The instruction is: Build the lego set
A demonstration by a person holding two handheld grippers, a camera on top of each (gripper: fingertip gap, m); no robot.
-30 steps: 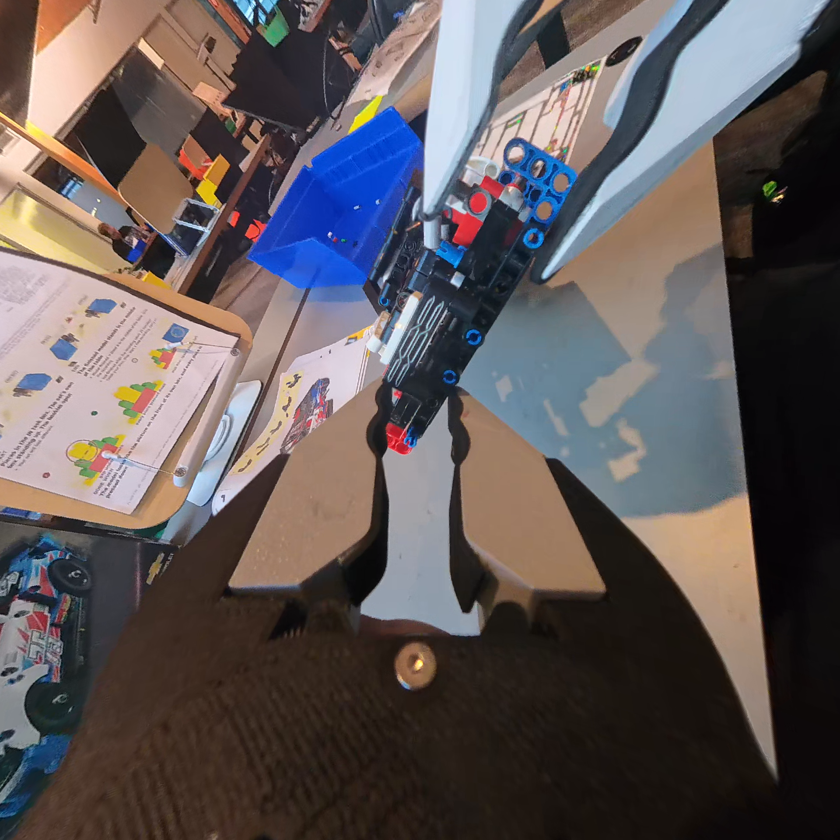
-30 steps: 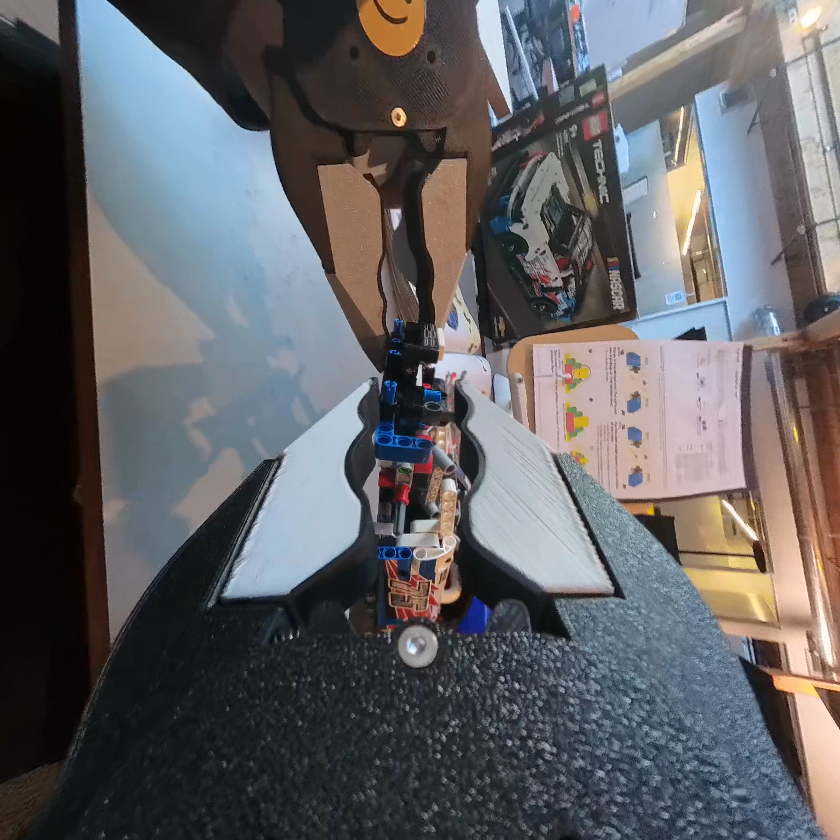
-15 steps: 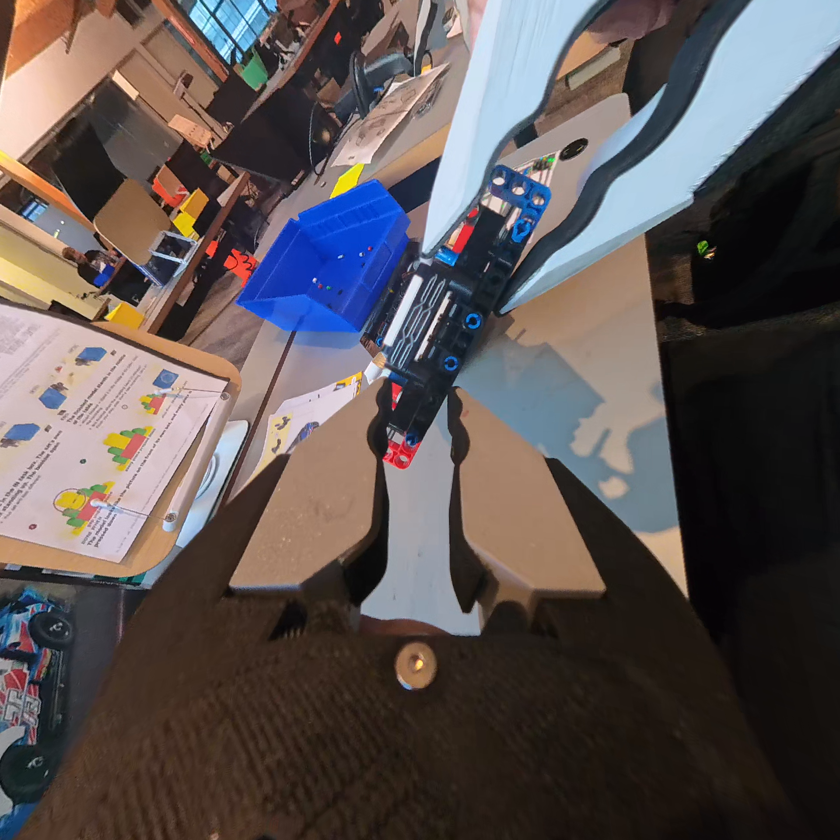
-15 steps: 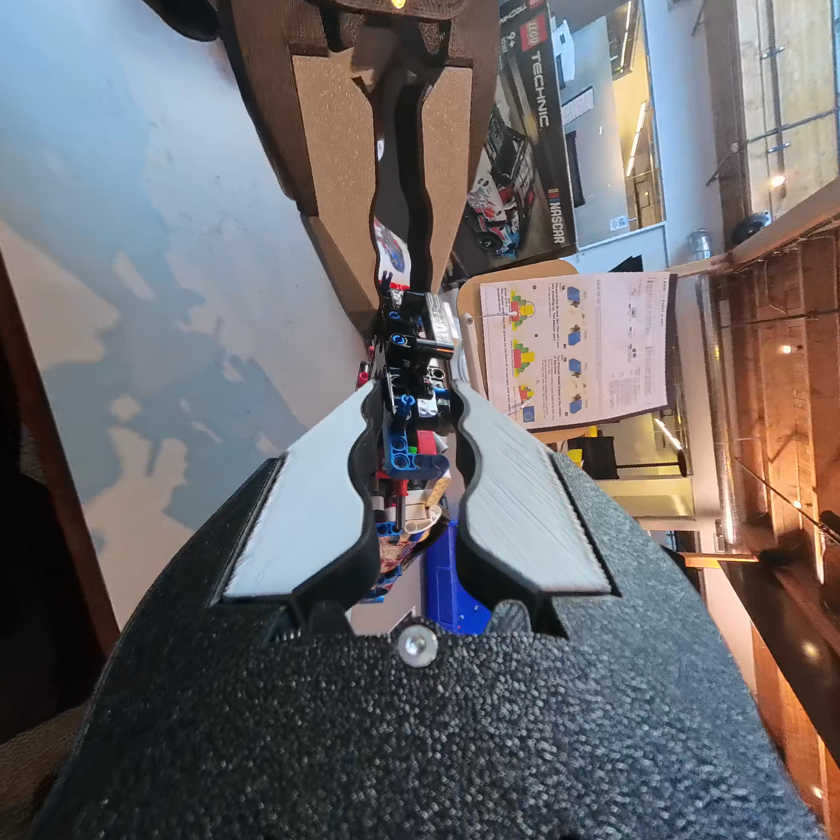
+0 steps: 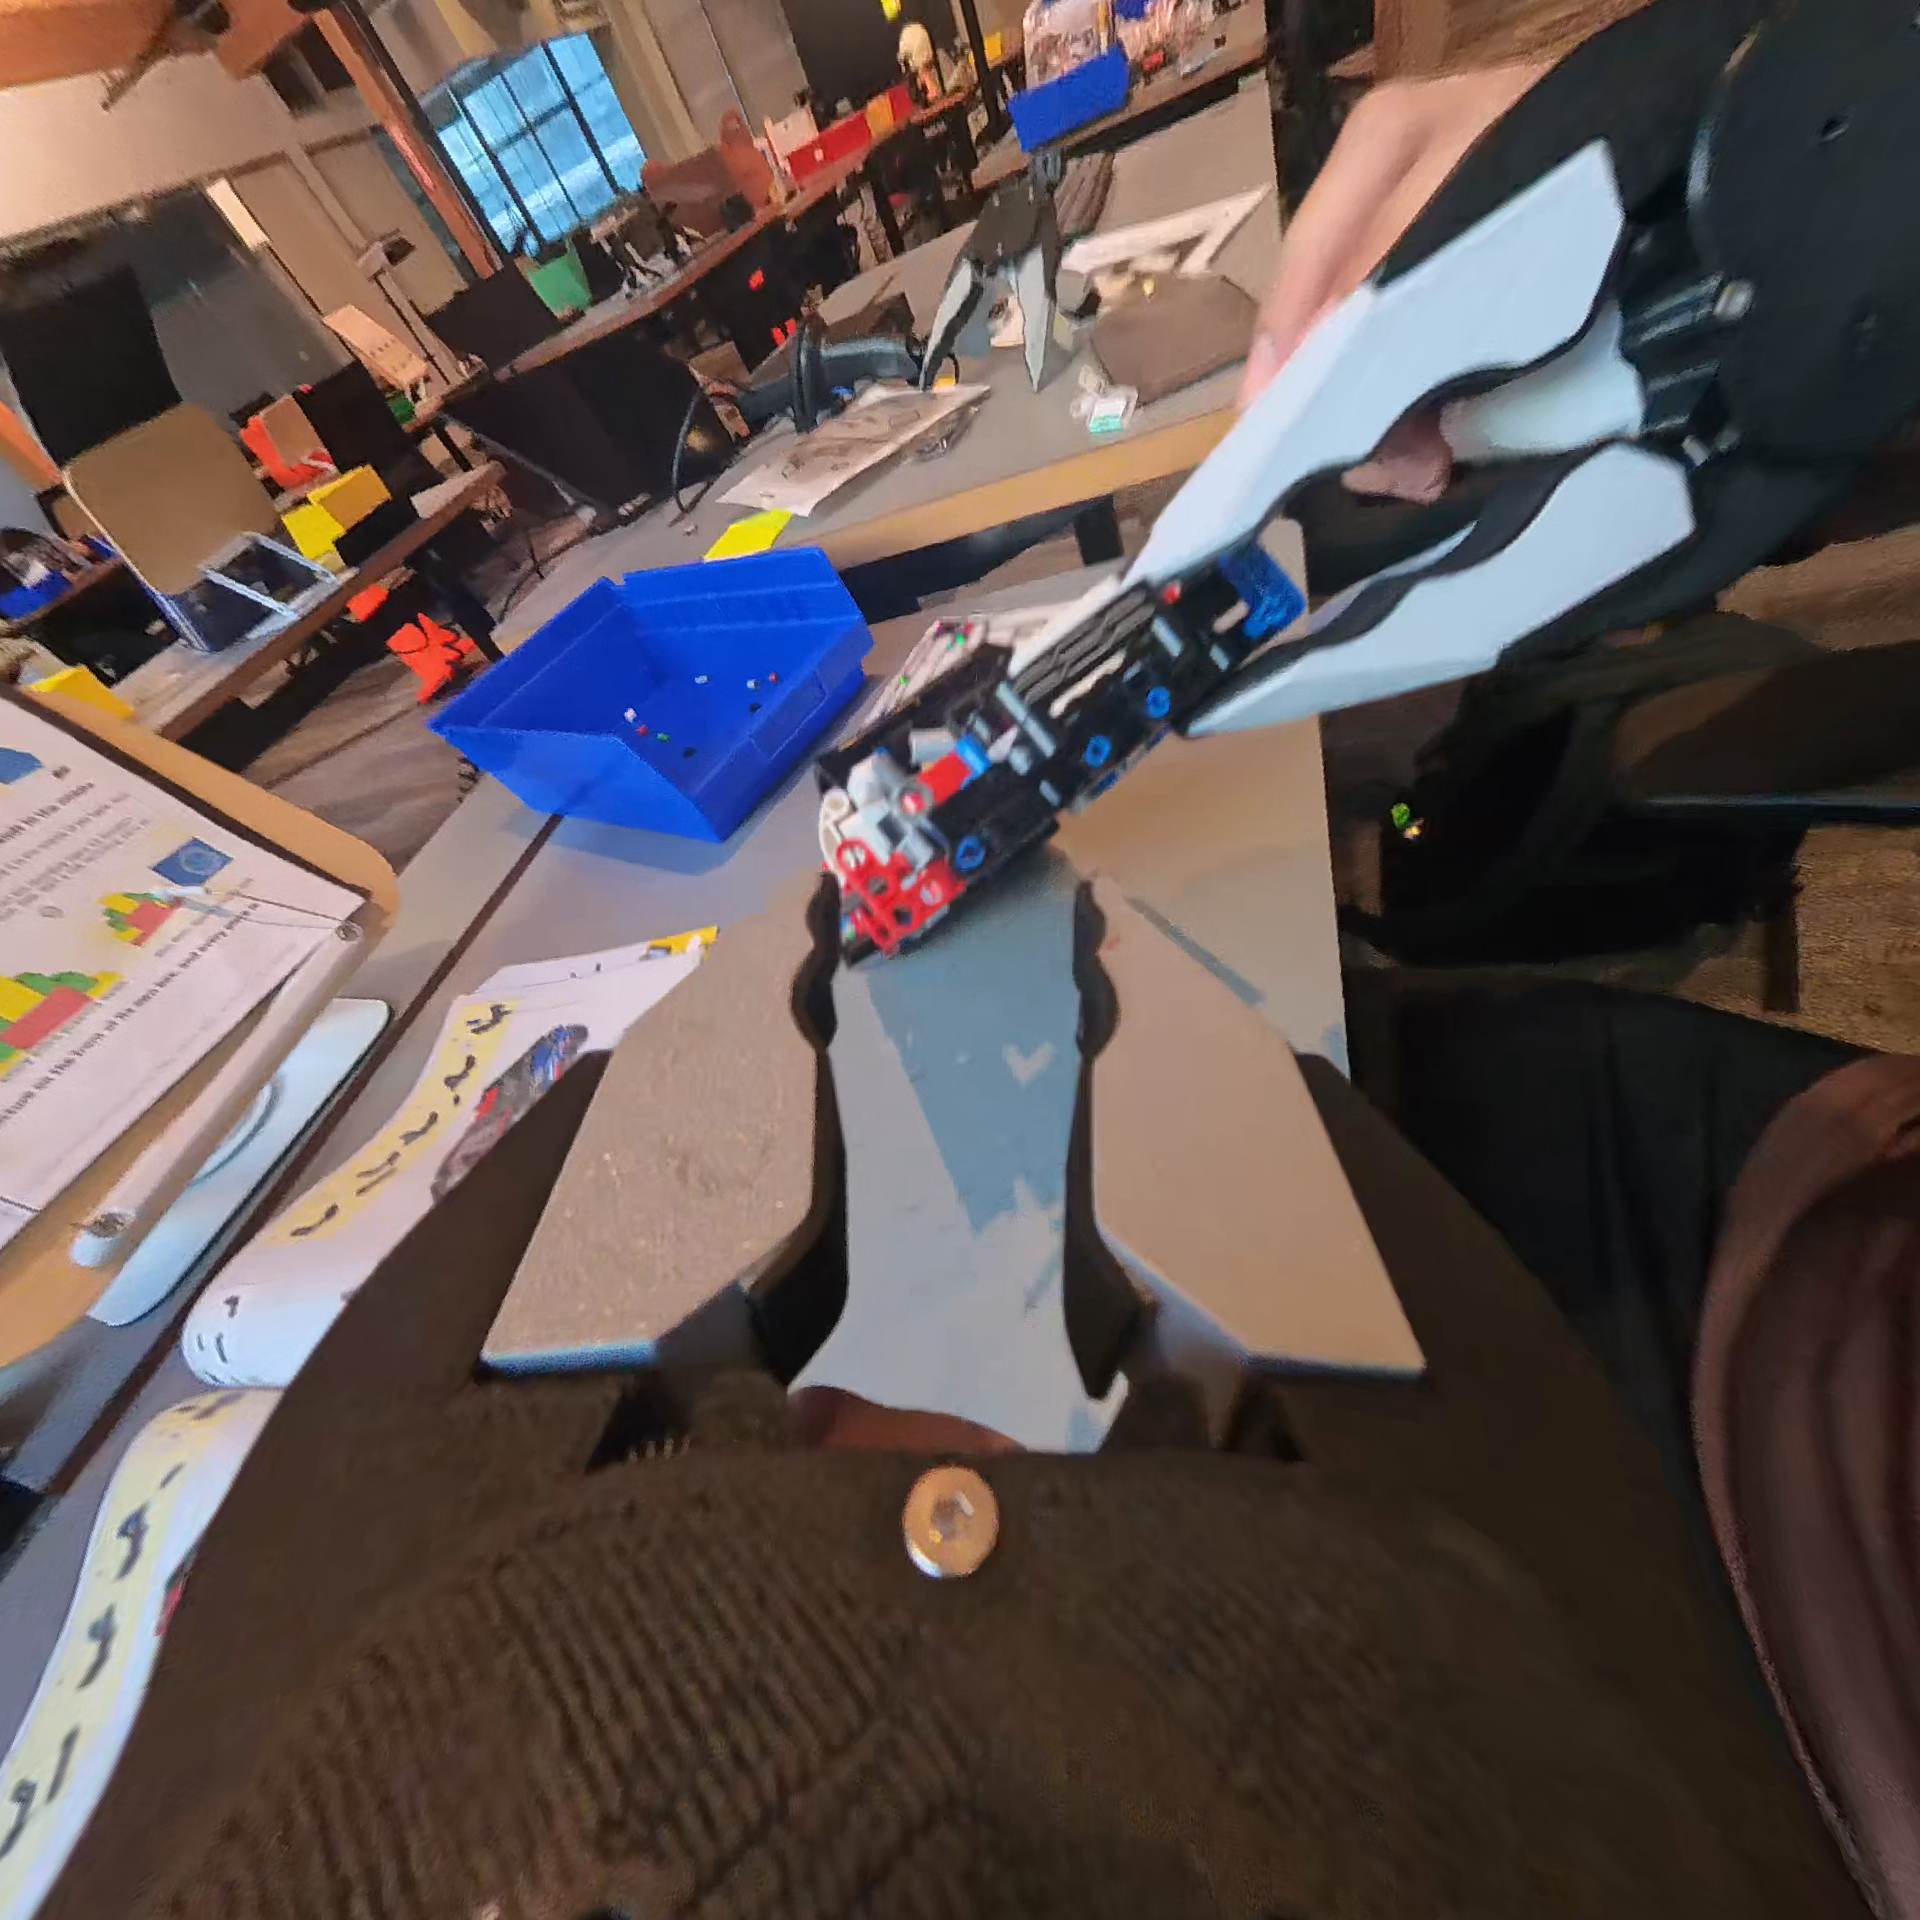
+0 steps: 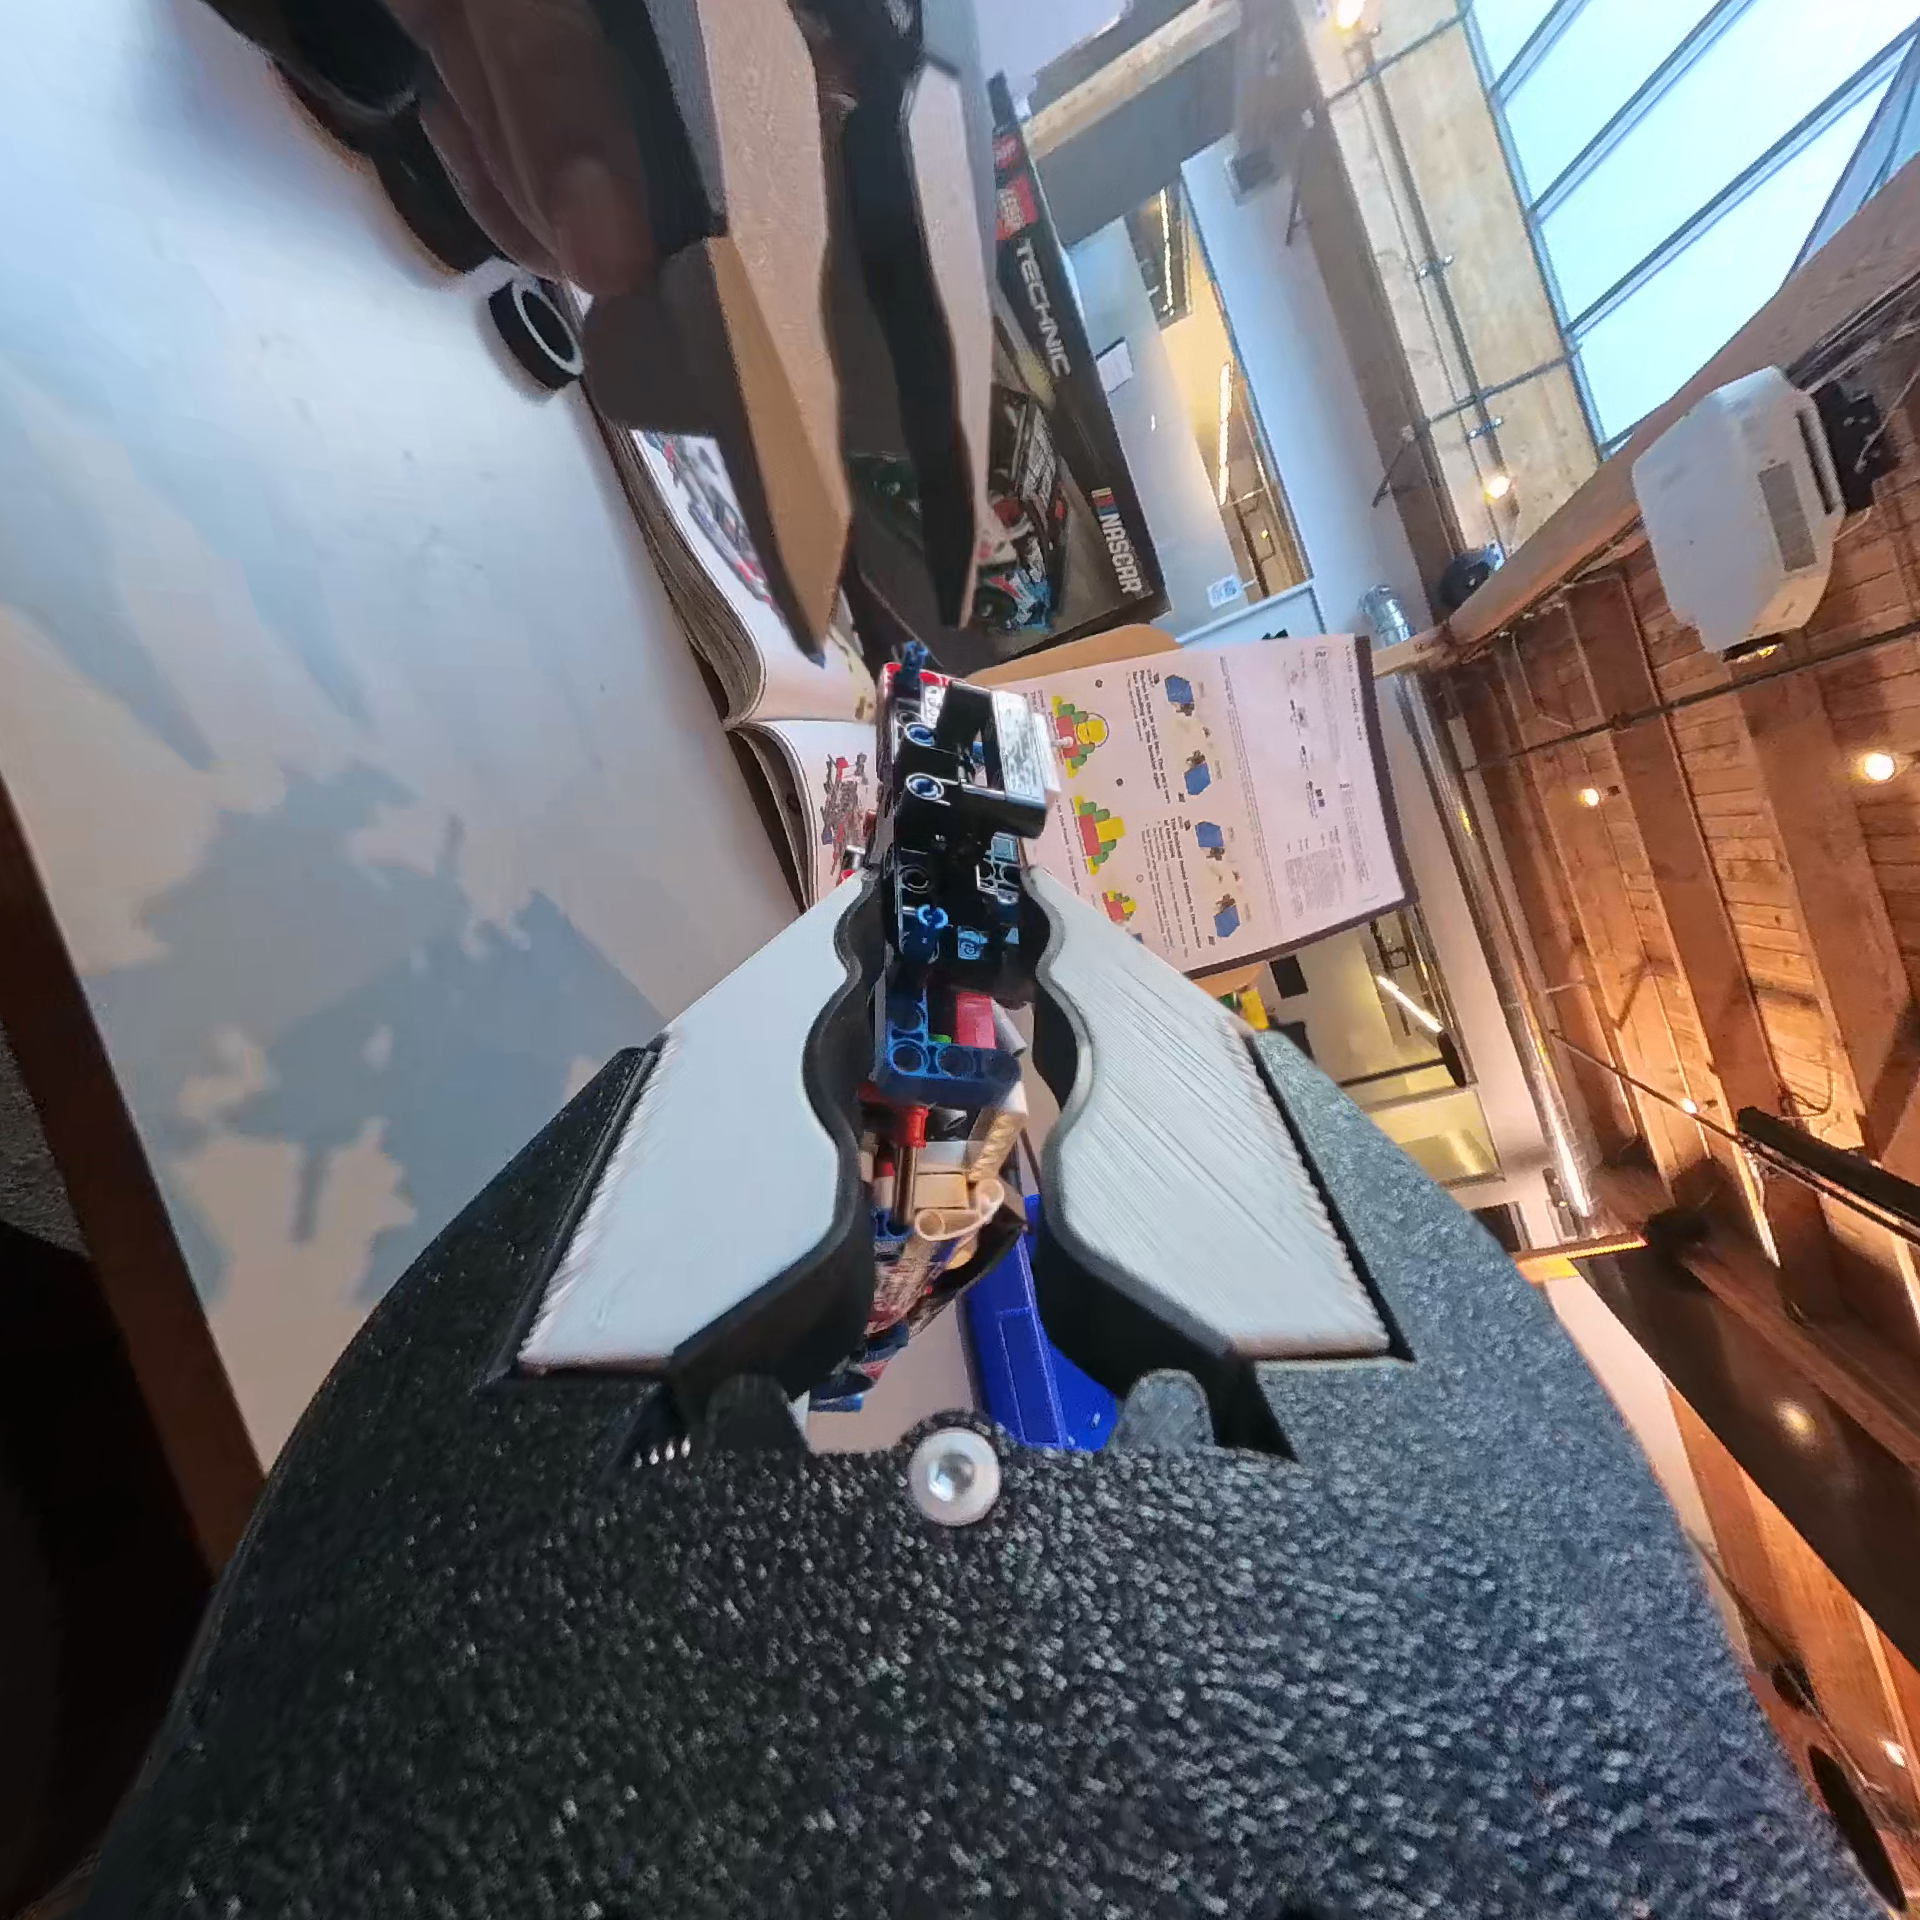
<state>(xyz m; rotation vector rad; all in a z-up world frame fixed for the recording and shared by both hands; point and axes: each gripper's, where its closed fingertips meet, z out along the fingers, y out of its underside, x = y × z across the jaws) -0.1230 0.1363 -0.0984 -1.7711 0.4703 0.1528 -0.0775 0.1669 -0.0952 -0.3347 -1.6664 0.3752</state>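
Left wrist view had the left hand-held gripper (image 5: pixel 951 935) spread wide and empty just short of the lego car chassis (image 5: pixel 997 769), which the right hand-held gripper (image 6: pixel 951 925) clamped above the worktop (image 5: pixel 1195 862), probably presenting its red end for work.

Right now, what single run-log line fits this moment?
right gripper: shut on lego car | left gripper: open, at car's red end, no grip | blue bin: on table, beyond
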